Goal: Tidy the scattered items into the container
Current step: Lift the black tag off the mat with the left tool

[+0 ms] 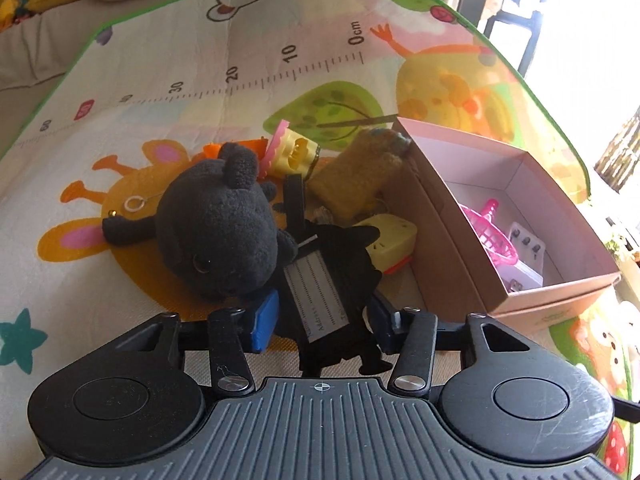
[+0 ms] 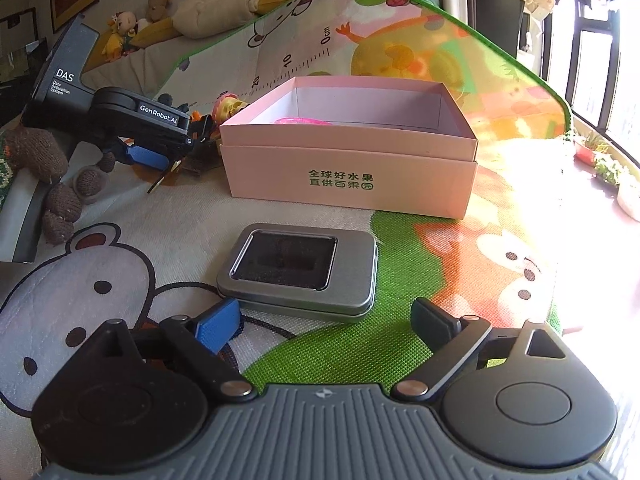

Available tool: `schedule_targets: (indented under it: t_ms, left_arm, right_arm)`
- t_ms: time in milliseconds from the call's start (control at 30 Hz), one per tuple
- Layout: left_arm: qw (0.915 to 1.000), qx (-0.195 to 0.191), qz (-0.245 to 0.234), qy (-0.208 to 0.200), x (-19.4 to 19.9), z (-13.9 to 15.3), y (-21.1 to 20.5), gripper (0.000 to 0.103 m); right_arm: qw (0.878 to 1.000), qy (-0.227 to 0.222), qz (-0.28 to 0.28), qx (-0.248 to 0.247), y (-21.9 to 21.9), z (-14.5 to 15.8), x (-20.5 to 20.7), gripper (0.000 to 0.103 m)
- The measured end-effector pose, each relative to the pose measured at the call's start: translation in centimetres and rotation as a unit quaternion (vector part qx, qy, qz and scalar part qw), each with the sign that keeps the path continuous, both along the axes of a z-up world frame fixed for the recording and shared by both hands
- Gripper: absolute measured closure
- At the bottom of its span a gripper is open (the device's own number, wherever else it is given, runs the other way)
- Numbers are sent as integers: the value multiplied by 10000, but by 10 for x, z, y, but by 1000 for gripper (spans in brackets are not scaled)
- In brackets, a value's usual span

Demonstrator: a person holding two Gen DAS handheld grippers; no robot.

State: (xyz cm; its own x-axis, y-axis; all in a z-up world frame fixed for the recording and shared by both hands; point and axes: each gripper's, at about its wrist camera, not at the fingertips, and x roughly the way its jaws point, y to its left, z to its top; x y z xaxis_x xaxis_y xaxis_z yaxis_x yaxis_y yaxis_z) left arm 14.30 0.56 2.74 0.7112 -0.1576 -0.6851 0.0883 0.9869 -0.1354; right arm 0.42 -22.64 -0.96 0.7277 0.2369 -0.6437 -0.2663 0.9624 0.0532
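My left gripper (image 1: 324,314) is shut on a black luggage tag (image 1: 320,292) with a white address card; its pads press on the tag's two edges. Behind it lie a black plush (image 1: 224,232), a mustard knitted toy (image 1: 356,176) and two yellow plastic toys (image 1: 296,154) (image 1: 390,242). The pink box (image 1: 452,220) stands to the right and holds a pink basket (image 1: 490,232) and a blister pack (image 1: 528,244). My right gripper (image 2: 326,324) is open just short of a grey windowed tin (image 2: 298,276). The pink box (image 2: 352,176) stands beyond it, with the left gripper (image 2: 160,160) at its left.
Everything sits on a cartoon play mat (image 1: 160,80) with a printed ruler. A brown knitted toy (image 2: 36,152) lies at the left. Soft toys (image 2: 160,4) line the back. A small key ring (image 1: 134,203) lies left of the black plush. Bright windows are at the right.
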Motion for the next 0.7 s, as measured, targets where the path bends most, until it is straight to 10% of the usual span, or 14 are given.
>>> schedule_targets:
  t_ms: [133,300,467,700]
  left_arm:
    - [9973,511,-511,-112,-36,1,-8,56]
    - [9949,243,-974,49,-76,0,0,57]
    - [9959,99,-890,-125,-95,5,8,17]
    - [9968,286,-743,-45,-68,-1,-4,7]
  right_arm:
    - [10000,3,-10,-31,2,0,0,9]
    - [9999,13,-23,-106,4,0,1,8]
    - [9998,27,-23,-180,6,-1,1,7]
    - [9998,29,-61,-192,5,-1,0,5]
